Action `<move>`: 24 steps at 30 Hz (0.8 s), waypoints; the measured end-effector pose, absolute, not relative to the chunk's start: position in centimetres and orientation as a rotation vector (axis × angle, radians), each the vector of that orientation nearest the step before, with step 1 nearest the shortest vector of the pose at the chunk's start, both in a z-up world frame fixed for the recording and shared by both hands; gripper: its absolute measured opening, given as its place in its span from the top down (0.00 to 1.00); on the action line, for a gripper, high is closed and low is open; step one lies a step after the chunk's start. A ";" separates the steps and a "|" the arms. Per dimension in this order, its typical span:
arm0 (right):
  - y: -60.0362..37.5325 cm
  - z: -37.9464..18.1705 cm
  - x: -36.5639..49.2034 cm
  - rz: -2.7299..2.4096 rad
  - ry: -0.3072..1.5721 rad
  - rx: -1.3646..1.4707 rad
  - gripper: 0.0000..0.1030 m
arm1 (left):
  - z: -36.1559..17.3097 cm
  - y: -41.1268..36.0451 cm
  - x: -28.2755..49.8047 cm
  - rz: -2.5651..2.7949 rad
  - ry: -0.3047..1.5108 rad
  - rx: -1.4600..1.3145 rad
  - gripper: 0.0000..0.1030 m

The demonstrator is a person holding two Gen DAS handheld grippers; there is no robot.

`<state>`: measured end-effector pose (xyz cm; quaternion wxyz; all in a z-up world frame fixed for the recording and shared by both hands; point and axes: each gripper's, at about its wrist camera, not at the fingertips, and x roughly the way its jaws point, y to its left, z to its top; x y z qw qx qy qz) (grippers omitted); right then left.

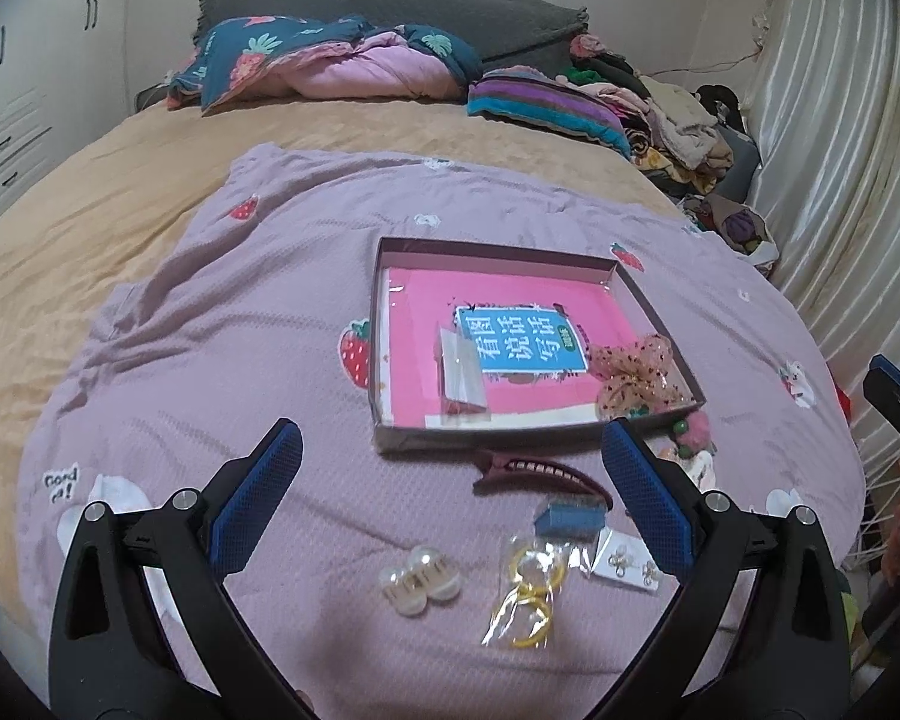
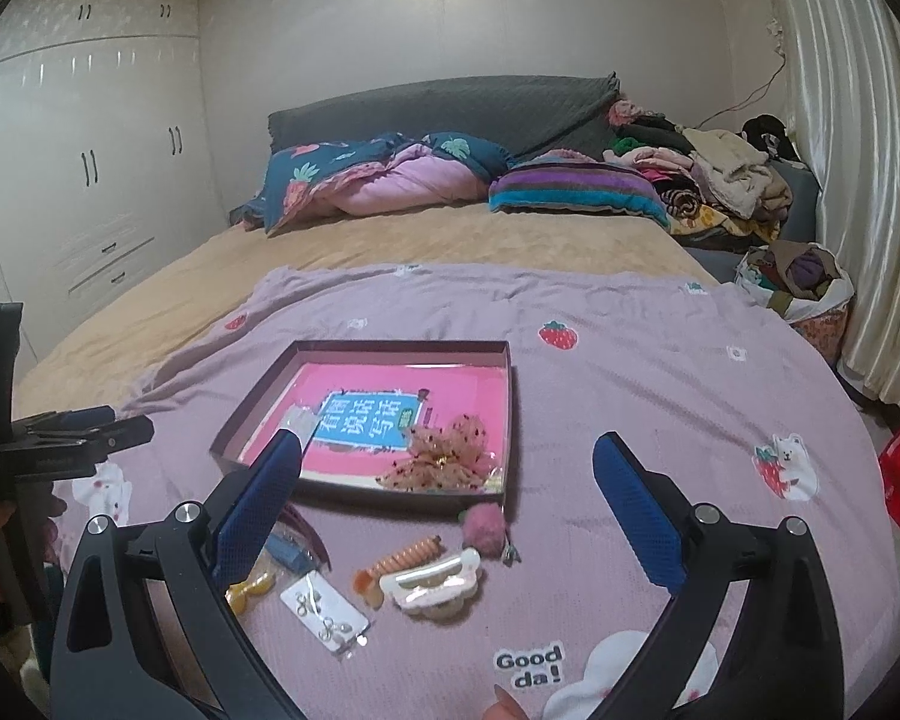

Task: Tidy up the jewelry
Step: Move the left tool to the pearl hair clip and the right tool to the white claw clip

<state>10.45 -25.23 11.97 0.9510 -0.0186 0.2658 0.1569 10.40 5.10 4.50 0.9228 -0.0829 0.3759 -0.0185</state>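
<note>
Left tool (image 1: pixel 450 456) wide apart, empty, above lilac blanket (image 1: pixel 258 324); between its fingers lie pearl clip (image 1: pixel 418 587), bagged yellow rings (image 1: pixel 525 588), earring card (image 1: pixel 627 564), dark claw clip (image 1: pixel 540 473). Right tool (image 2: pixel 447 459) also spread, empty; white clip (image 2: pixel 432 582), orange coil tie (image 2: pixel 399 561), pink pompom (image 2: pixel 485 527) between fingers. Shallow box (image 2: pixel 513 396) just ahead holds sheer bow (image 2: pixel 444 459).

The lilac bedspread (image 1: pixel 258 324) was a matt woven cloth with a fine waffle texture, and on it the shallow box (image 1: pixel 390 324) looked like dull cardboard with a glossy pink paper cover inside. At the box's 5 o'clock corner lay a sheer, glittery fabric bow (image 1: pixel 636 375). Nearer the cameras, the pearl clip (image 1: pixel 419 588) shone smooth, the yellow rings (image 1: pixel 531 594) sat in crinkled clear plastic, and each gripper's blue pads (image 1: pixel 648 495) were rough and matt beside bright metal screws.
</note>
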 end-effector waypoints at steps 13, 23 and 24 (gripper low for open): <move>-25.1 9.6 8.9 0.317 0.588 -0.083 0.06 | 1.4 5.7 7.5 -0.005 0.840 -0.166 0.09; -25.2 6.8 8.3 0.276 0.636 -0.163 0.06 | -1.2 4.8 6.6 -0.009 0.904 -0.153 0.09; -25.3 6.6 8.3 0.275 0.640 -0.165 0.06 | -1.3 4.8 6.6 -0.010 0.907 -0.152 0.09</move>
